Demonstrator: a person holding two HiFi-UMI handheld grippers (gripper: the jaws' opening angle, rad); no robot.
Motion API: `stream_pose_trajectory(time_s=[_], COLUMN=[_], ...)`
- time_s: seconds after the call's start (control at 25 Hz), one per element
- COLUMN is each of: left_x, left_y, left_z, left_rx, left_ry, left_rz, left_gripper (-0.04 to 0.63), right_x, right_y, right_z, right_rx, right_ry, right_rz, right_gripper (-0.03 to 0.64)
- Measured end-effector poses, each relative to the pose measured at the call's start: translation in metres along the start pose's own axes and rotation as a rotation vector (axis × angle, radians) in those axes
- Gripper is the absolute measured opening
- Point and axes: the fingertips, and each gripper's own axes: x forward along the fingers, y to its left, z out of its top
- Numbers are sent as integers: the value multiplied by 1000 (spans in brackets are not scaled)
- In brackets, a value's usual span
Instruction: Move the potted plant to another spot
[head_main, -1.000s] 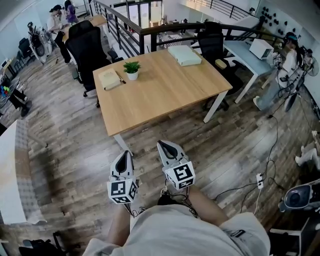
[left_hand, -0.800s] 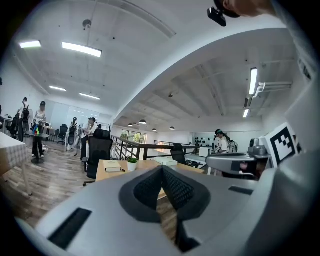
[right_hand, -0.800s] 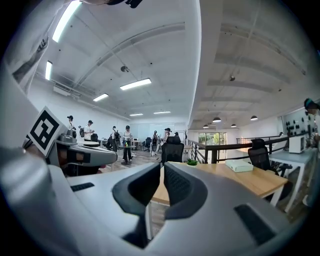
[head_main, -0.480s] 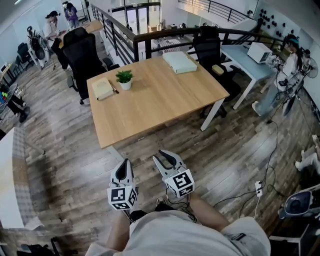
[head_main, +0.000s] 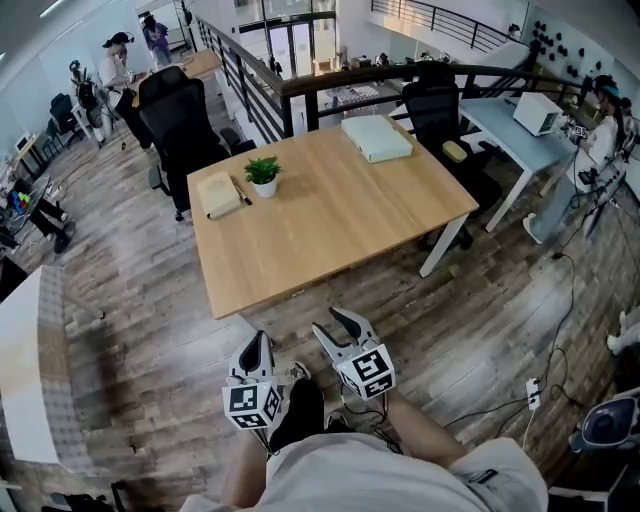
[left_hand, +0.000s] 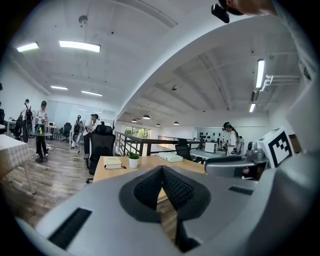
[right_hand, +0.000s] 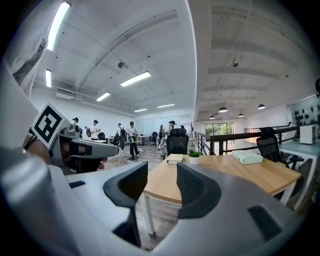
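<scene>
Approaching: potted plant is sitting toward the table's eleven o'clock, well apart from both tools. Left gripper is closed, empty; right gripper has just been opening partway, empty. The next move is likely stepping closer.

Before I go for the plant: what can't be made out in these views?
- Potted plant: small and far in all three views, so the pot's details are unreadable.
- Book: head view, cover print too small to read. The dark thing beside it cannot be named.
- Pale flat thing: head view, too small to tell box from book.
- Floor under the table: head view, hidden by the tabletop.
</scene>
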Motion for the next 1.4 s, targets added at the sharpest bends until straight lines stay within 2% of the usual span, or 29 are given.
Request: stream_pose_trajectory(time_s=[0.4, 0.92, 1.24, 1.4], left_x=[96, 227, 271, 296], left_y=[45, 129, 148, 155], left_z=[22, 58, 46, 39], left_rx=[-18, -36, -64, -83], left_ry=[-21, -1, 47, 72], left_rz=[-21, -54, -53, -22], left_gripper=[12, 12, 12, 12], right_x=[76, 207, 248, 269], right_y=[-59, -130, -165, -190], right_z=[12, 46, 31, 29], right_rx=[-43, -64, -62, -57], right_ry=[33, 74, 143, 154], right_rz=[-35, -76, -59, -42], right_gripper=[206, 235, 266, 281])
